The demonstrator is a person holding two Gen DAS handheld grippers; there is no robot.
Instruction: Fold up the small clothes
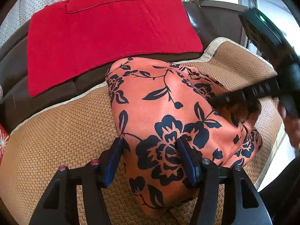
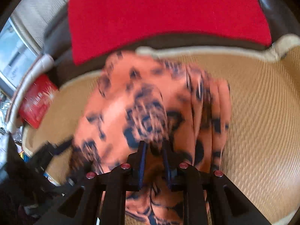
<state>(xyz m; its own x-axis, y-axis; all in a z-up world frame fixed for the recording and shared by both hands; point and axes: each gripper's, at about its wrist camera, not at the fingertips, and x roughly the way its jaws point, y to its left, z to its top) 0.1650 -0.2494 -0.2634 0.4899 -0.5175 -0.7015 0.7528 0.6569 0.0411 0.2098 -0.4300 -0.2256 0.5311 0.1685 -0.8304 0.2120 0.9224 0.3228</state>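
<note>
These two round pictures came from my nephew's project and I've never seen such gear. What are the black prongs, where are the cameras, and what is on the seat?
A person holds a two-finger gripper in each hand; each carries a fisheye camera looking along its fingers. In the left view, the left gripper stands open over an orange floral garment lying on a woven mat. The right view is blurred: the right gripper stands nearly closed, with orange cloth between its fingers. A red towel lies behind.
</note>
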